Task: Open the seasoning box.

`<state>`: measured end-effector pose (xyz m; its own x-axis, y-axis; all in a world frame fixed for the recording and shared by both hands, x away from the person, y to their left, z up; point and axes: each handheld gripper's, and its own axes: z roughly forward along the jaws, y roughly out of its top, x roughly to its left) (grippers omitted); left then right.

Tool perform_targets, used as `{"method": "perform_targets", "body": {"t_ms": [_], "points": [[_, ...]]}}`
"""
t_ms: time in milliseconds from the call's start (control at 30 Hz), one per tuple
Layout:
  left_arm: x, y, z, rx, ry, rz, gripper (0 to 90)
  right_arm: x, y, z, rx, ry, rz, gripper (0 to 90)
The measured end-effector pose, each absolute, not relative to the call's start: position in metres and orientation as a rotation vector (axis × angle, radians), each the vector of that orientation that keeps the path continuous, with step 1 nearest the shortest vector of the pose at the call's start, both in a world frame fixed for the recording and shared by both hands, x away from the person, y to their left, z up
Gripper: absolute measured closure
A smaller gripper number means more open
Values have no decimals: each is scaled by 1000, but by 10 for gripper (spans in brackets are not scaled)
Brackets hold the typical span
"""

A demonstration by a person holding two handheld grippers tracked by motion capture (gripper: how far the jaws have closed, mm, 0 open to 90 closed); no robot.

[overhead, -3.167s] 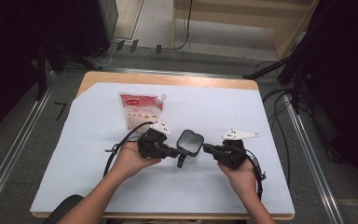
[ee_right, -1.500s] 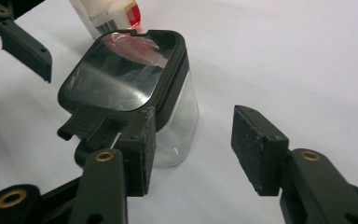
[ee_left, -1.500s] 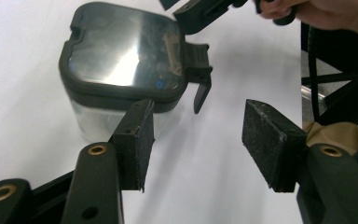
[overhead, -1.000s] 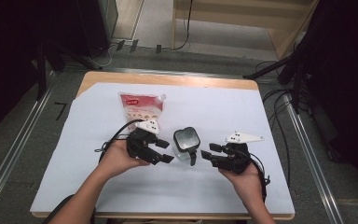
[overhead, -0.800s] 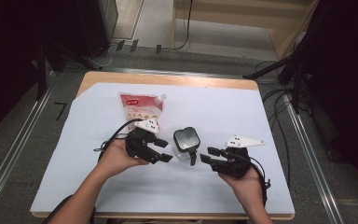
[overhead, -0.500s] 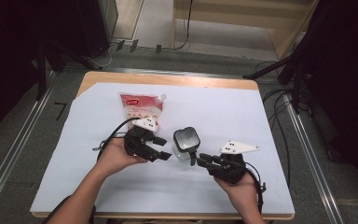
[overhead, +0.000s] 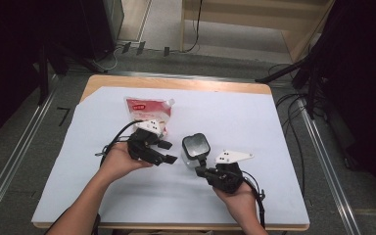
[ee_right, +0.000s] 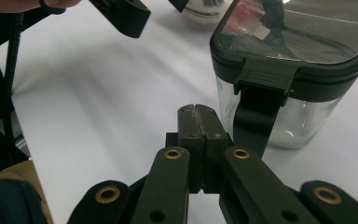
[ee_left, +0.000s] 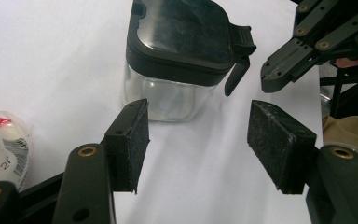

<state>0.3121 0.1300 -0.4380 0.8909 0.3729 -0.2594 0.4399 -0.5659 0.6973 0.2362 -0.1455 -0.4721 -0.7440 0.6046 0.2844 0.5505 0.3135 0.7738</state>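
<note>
The clear jar (overhead: 195, 151) with the black lid sat just right of centre in the high view, on the white sheet (overhead: 274, 127) covering the table; its latch tab (ee_right: 256, 116) hung down the side facing the right gripper (overhead: 201, 172). That gripper was low and right of centre, pads pressed flat together with nothing between them, having just been closing; in the right gripper view the tips (ee_right: 198, 122) sat just left of the hanging tab, and I couldn't tell whether they touched it. The left gripper (overhead: 169, 152) was left of the jar, jaws standing apart and gripping nothing; in the left gripper view the jar (ee_left: 177, 65) stood beyond the two pads (ee_left: 133, 140), not between them. A red-and-white pouch (overhead: 147, 110) lay above the left hand (overhead: 120, 164), toward the upper left of the sheet.
</note>
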Motion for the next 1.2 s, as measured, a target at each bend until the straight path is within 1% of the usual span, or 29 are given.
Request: {"method": "perform_targets", "body": {"t_ms": [200,633,1200], "points": [[312,130,-439,2236,575,-104,399,241,-143,-478,1131,2505,1412,900],[312,129,-439,2243,573,-96,391,244,-147,-479,1149,2494,1393,900],[311,126,-440,2256,555,-85,385,258,-176,-478,1243,2442,1368,900]]}}
